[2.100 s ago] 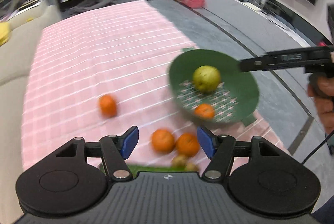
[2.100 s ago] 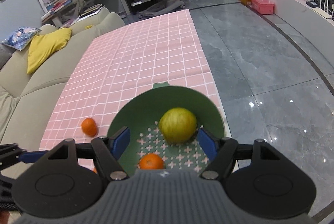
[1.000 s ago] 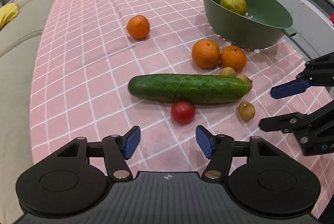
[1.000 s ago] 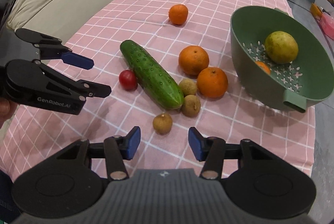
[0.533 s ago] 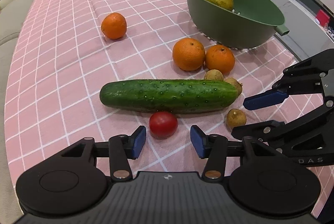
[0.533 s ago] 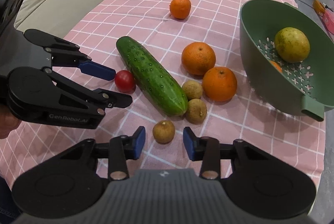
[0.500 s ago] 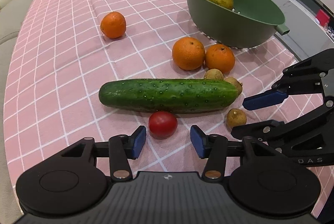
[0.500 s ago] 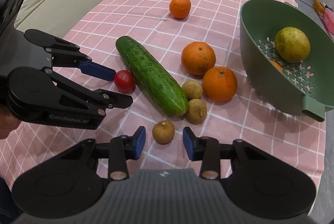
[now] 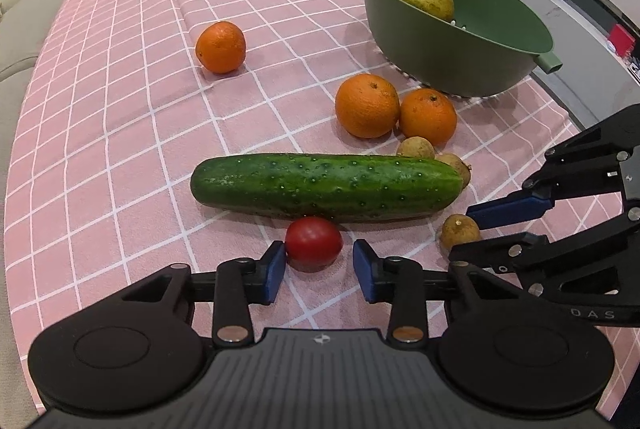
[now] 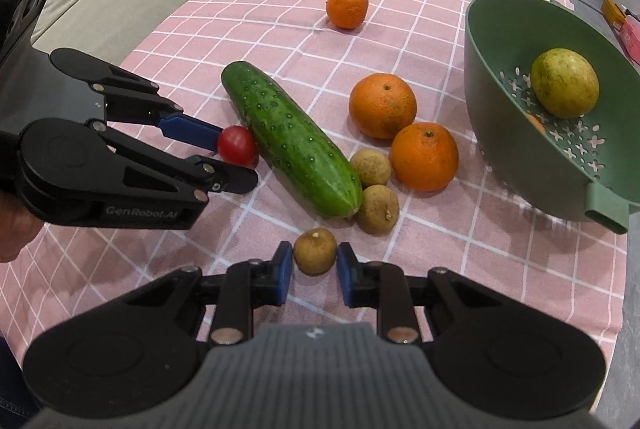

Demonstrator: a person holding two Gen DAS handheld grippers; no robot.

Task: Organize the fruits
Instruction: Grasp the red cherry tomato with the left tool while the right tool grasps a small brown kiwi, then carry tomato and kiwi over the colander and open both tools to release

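The right gripper (image 10: 314,269) has just closed on a small brown fruit (image 10: 315,251). The left gripper (image 9: 319,271), closing, brackets the tomato (image 9: 314,239); only the right view shows an orange (image 10: 535,123) in the bowl (image 10: 496,41).

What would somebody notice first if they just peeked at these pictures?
Probably the long bumpy green cucumber lying across the middle of the pink checked tablecloth, with a small red tomato just in front of it. Next, the deep green plastic colander at the right, holding a yellow-green round fruit. Two round oranges sit between the two.
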